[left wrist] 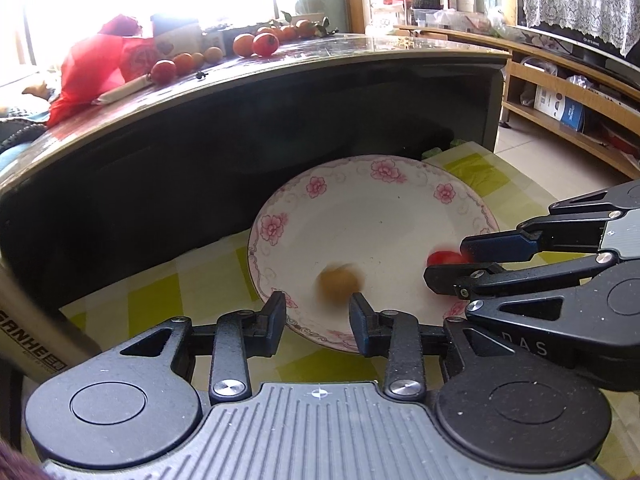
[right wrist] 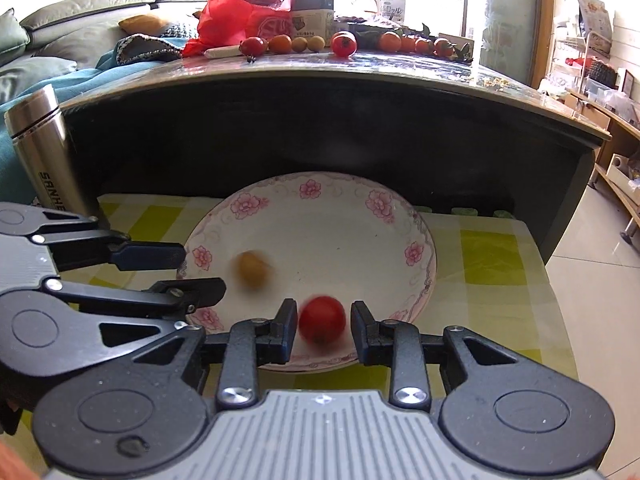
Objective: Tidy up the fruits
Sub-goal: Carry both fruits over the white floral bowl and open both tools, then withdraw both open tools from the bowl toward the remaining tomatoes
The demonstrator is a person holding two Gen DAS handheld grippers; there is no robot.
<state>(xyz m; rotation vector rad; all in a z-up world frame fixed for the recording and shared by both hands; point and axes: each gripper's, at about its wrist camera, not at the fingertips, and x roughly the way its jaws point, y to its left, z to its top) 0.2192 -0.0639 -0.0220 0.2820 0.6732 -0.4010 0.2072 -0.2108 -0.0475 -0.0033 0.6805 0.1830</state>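
A white plate (left wrist: 360,208) (right wrist: 340,224) with pink flowers lies on a yellow checked cloth. A yellow-brown fruit (left wrist: 339,283) (right wrist: 252,269), motion-blurred, is in the plate just beyond my left gripper (left wrist: 318,312) (right wrist: 200,272), which is open. A small red fruit (right wrist: 322,319) (left wrist: 442,258), also blurred, sits in the plate between the fingers of my right gripper (right wrist: 324,320) (left wrist: 444,262). A thin gap shows on each side of it, and the jaws stand open. Both grippers hover over the plate's near rim, side by side.
Behind the plate rises a dark table with a row of orange and red fruits (left wrist: 256,44) (right wrist: 344,44), a red bag (left wrist: 100,64) (right wrist: 236,16) and boxes on top. A steel flask (right wrist: 44,140) stands left of the plate. Wooden shelves (left wrist: 560,92) stand at the right.
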